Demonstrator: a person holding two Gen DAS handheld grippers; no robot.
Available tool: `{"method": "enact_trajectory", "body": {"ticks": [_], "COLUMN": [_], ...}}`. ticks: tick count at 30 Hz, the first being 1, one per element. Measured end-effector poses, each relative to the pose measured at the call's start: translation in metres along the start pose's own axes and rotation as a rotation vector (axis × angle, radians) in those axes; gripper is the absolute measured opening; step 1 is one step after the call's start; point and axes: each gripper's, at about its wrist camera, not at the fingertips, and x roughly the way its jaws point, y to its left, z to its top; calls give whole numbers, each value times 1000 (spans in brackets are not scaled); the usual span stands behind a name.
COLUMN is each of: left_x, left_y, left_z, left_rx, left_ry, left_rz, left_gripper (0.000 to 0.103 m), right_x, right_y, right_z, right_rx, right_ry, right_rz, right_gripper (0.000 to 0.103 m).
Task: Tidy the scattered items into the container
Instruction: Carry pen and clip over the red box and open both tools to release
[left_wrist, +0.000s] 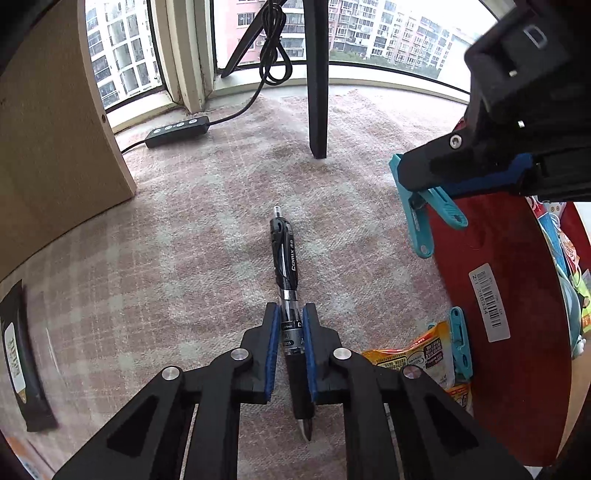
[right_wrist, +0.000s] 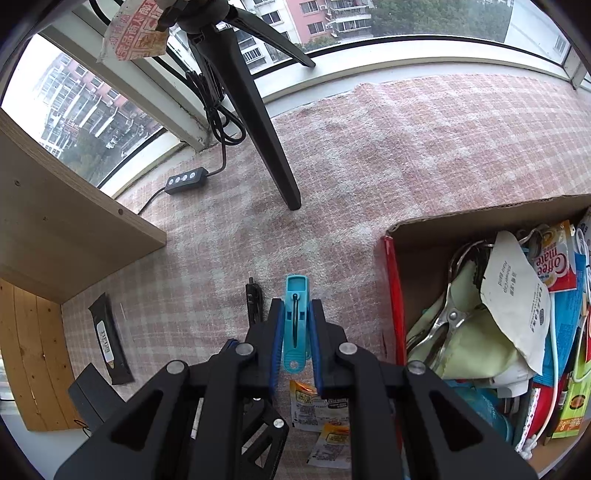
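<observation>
The left gripper (left_wrist: 291, 354) pinches a black Comix pen (left_wrist: 284, 254) over the pink checked cloth (left_wrist: 207, 229), while the right gripper (right_wrist: 295, 343) clamps a teal clothespin (right_wrist: 295, 321) beside the full cardboard box (right_wrist: 480, 218), snack sachets (right_wrist: 317, 410) lying below.

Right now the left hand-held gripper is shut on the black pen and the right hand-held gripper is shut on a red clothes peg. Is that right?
Not quite: the clothes peg is turquoise, not red, as the right wrist view shows between the right hand-held gripper's pads. The rest holds: the left hand-held gripper is shut on the black pen.
</observation>
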Motion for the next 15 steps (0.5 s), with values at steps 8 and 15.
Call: {"method": "enact_trajectory", "body": {"ticks": [8, 15], "left_x": [-7, -21], "left_y": [31, 52], "left_z": [3, 34], "left_rx": [-93, -100], "left_ry": [2, -59], "left_rz": [-64, -139], "left_gripper": [10, 10], "right_x": [1, -20], "right_y": [6, 8], "right_z": [-10, -20], "right_rx": [-19, -41], "right_ry": [-14, -50], "right_rz": [-5, 16], "right_gripper": [13, 13]}}
